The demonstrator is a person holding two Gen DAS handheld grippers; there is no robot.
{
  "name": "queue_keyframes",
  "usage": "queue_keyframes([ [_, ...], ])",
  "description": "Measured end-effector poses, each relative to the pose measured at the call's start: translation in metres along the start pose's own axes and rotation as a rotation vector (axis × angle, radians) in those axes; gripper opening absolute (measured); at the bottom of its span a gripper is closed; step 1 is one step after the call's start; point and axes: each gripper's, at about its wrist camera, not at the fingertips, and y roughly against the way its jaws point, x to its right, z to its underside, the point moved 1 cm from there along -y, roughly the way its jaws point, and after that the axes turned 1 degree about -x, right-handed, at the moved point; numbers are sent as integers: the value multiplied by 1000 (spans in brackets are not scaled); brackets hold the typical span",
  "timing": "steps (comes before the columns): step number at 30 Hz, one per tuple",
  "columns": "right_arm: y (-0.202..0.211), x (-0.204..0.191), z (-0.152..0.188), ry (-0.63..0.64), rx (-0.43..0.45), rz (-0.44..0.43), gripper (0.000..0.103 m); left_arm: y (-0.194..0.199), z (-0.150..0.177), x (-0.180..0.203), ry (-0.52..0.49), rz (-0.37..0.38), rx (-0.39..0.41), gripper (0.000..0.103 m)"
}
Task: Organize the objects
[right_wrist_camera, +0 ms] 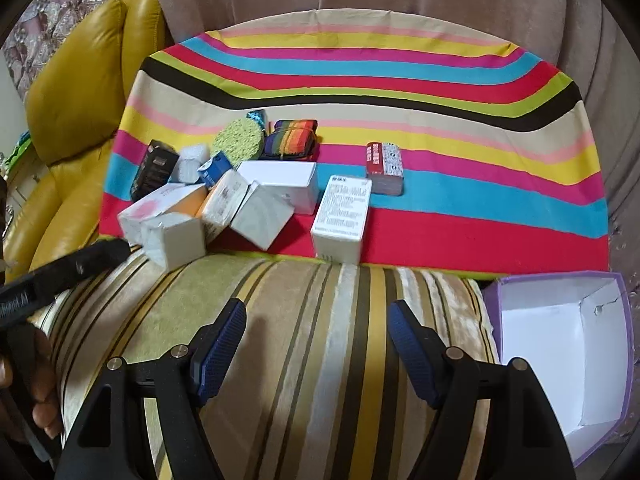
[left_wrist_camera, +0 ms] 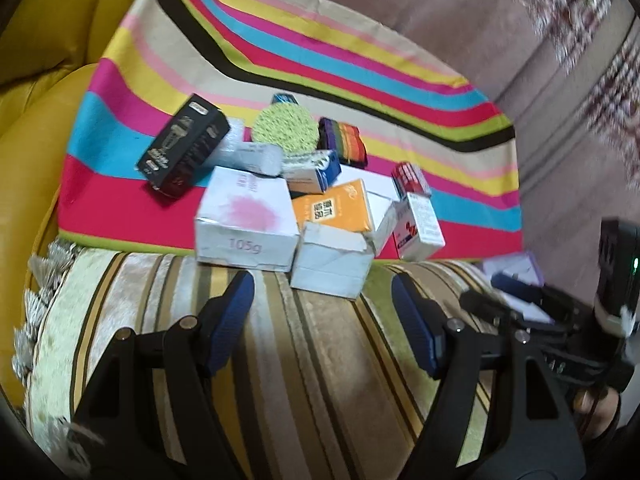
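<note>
Both claws empty, nothing picked yet; reads as the approach step before a first grab. Left gripper [left_wrist_camera: 322,304] has its jaws apart with only the striped cushion [left_wrist_camera: 280,360] between the pads. Right gripper [right_wrist_camera: 316,332] is the same, jaws spread, nothing held, cushion under it.

The things to sort sit on the striped cloth [right_wrist_camera: 440,216]: a heap of small boxes at 12 o'clock from the left gripper, with the white box marked 105g [left_wrist_camera: 246,220] and a plain white box [left_wrist_camera: 332,264] nearest its pads, the orange box [left_wrist_camera: 334,208] behind them, the black box [left_wrist_camera: 184,144] at 11 o'clock. Green sponge [left_wrist_camera: 286,126] and rainbow pouch [left_wrist_camera: 344,142] lie farther back.

In the right view a tall white box [right_wrist_camera: 342,216] stands at 12 o'clock, apart from the heap, with a red-and-white packet [right_wrist_camera: 384,168] just behind it. The purple tray [right_wrist_camera: 560,360] sits at 3 o'clock, bare inside.

Likely next: right gripper goes forward to the tall white box, closes across its narrow sides, carries it to the tray. The left one should stay clear of the heap so nothing topples.
</note>
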Motion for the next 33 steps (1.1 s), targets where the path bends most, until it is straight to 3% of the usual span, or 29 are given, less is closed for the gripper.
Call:
queue_keyframes([
  [9, -32, 17, -30, -20, -35, 59, 74, -21, -6, 18, -102, -52, -76, 74],
  [15, -56, 20, -47, 1, -58, 118, 74, -29, -9, 17, -95, -57, -93, 73],
  [21, -75, 21, -59, 5, -69, 127, 74, -35, -8, 14, -76, -46, -114, 52],
  [33, -75, 18, -66, -2, -28, 109, 73, -34, -6, 14, -63, -25, -104, 52],
])
